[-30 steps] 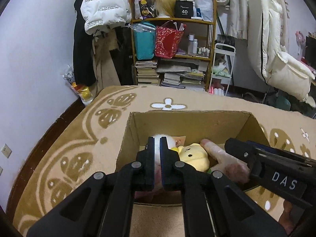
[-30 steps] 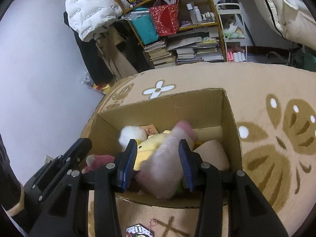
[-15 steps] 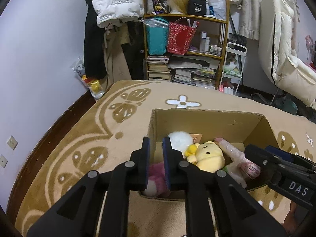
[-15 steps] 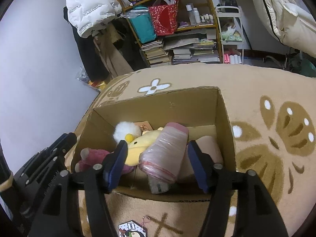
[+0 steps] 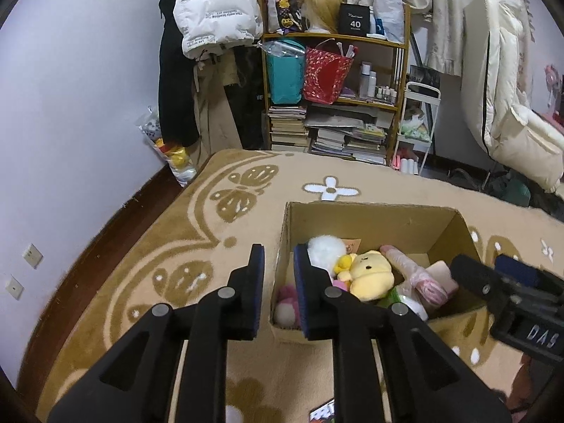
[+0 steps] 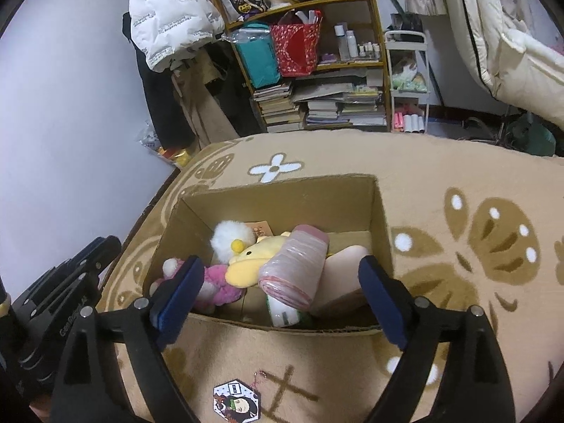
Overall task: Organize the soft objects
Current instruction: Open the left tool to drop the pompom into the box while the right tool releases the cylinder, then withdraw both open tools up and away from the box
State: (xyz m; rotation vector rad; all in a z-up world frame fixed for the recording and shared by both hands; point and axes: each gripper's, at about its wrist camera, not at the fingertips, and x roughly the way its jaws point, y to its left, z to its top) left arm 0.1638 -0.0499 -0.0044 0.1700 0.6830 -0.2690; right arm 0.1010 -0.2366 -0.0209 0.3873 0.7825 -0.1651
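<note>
Both grippers are sitting higher and nearer than a second ago. Right gripper (image 6: 278, 289): jaws have just been opening, now standing wide, nothing pressed between the pads; the pink wrapped roll (image 6: 294, 266) it was clamping is lying in the cardboard box (image 6: 282, 194), leaning over the yellow plush (image 6: 252, 261). Left gripper (image 5: 278, 271): jaws have been parting slightly, narrow gap, nothing held, hovering over the box's near left corner. Surroundings: patterned beige rug (image 6: 458, 176) under the box; a cluttered bookshelf (image 5: 335, 98) and hanging white jacket (image 5: 215, 7) standing far behind; a printed charm (image 6: 238, 400) lying on the rug near the box. Box contents: white pompom (image 6: 231, 238), pink plush (image 6: 215, 282), yellow plush, pink wrapped roll, pale cushion (image 6: 342, 275) on the right.
</note>
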